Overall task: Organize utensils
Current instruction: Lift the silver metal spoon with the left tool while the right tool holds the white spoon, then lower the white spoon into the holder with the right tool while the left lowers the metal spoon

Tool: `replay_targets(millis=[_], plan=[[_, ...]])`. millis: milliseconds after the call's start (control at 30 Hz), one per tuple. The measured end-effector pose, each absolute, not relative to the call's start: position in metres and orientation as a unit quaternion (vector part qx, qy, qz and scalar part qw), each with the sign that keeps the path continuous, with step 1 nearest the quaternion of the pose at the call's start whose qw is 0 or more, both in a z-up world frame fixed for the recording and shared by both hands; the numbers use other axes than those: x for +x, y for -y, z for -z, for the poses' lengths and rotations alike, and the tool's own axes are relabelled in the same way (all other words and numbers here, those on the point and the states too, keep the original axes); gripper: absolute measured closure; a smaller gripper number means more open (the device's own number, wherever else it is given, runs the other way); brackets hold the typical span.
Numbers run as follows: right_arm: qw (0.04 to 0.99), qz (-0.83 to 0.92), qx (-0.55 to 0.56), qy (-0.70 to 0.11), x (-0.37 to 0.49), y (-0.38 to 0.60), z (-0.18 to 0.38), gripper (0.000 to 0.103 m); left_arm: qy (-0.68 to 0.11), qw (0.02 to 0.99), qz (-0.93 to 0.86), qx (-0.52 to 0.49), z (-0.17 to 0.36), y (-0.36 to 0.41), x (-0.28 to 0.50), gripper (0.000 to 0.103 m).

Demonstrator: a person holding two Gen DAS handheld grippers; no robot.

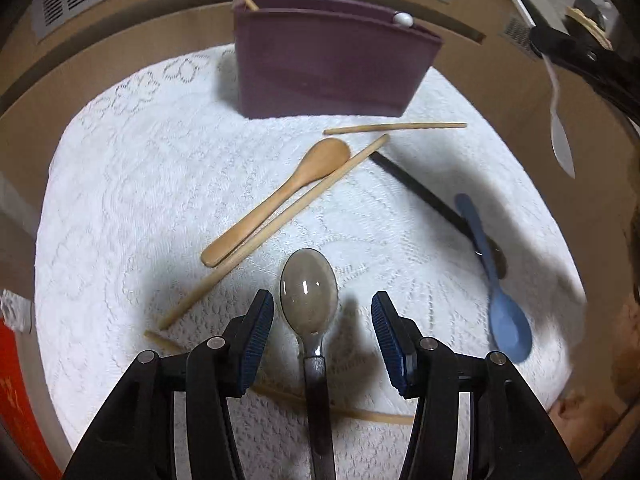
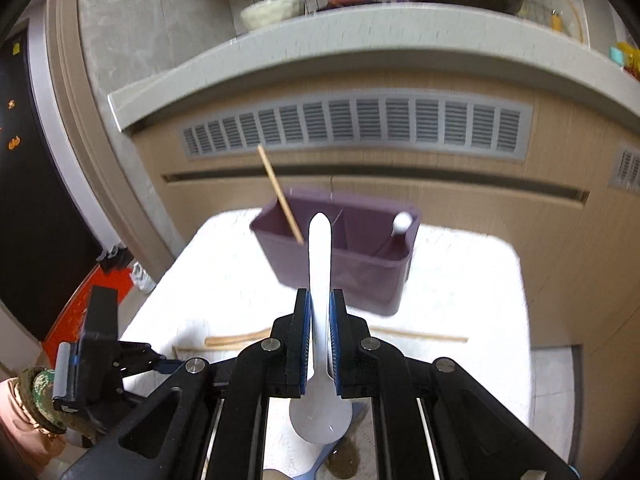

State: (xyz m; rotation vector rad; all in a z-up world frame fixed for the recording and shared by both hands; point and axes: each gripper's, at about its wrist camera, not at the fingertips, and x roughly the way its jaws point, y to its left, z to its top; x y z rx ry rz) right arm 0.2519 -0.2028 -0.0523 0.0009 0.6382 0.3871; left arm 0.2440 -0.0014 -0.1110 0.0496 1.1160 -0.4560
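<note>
White lace cloth (image 1: 120, 208) covers the table, with a tan cabinet front and a grey vent grille (image 2: 356, 122) behind it.

From the left in the left wrist view, a wooden spoon (image 1: 280, 200) lies at a slant, bowl toward the far side, with a long wooden chopstick (image 1: 280, 224) touching it along its right edge. Behind them stands the purple holder (image 1: 332, 60), upright near the far edge of the cloth, one chopstick leaning out of its left end and a white-tipped utensil at its right end. Another chopstick (image 1: 396, 128) lies on the cloth just in front of the holder.

Lower down, the left gripper (image 1: 322, 340) has its jaws apart. A metal spoon (image 1: 310, 292) lies on the cloth between them, bowl pointing away, neither pad touching it. A further chopstick (image 1: 340, 410) passes under the spoon's handle.

To the right, a blue spoon (image 1: 500, 300) lies over a dark utensil (image 1: 424, 192), bowl toward the near side.

In the right wrist view, the right gripper (image 2: 320, 336) is clamped on a white spoon (image 2: 320, 264), held above the cloth with its handle pointing toward the holder and its bowl behind the pads.
</note>
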Motion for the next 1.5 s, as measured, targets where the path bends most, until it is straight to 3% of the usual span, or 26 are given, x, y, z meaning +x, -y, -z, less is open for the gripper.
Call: replay_targets(millis=[100, 200, 500, 800, 1100, 1300, 1500], plan=[[0.927, -0.194, 0.0, -0.321, 0.25, 0.199, 0.062, 0.093, -0.53, 0.824, 0.196, 0.034, 0.122, 0.006, 0.25, 0.053], [0.926, -0.195, -0.001, -0.324, 0.248, 0.199, 0.065, 0.093, -0.515, 0.836, 0.18, 0.057, 0.125, 0.01, 0.247, 0.07], [0.927, -0.178, 0.004, -0.329, 0.24, 0.206, 0.073, 0.093, -0.441, 0.879, 0.18, -0.002, 0.082, -0.003, 0.224, 0.07], [0.937, -0.178, 0.006, -0.302, 0.229, 0.207, 0.056, 0.093, -0.288, 0.94, 0.185, -0.013, -0.032, -0.003, 0.221, 0.07], [0.975, -0.157, -0.01, -0.158, 0.25, 0.209, -0.053, 0.093, -0.089, 0.98, 0.178, -0.033, -0.163, 0.01, 0.277, 0.07], [0.982, -0.154, 0.002, -0.105, 0.285, 0.21, -0.081, 0.093, -0.04, 0.983, 0.173, -0.04, -0.162, 0.018, 0.317, 0.069], [0.979, -0.154, 0.022, -0.131, 0.337, 0.21, -0.054, 0.093, -0.06, 0.984, 0.161, -0.045, -0.119, 0.032, 0.367, 0.069]])
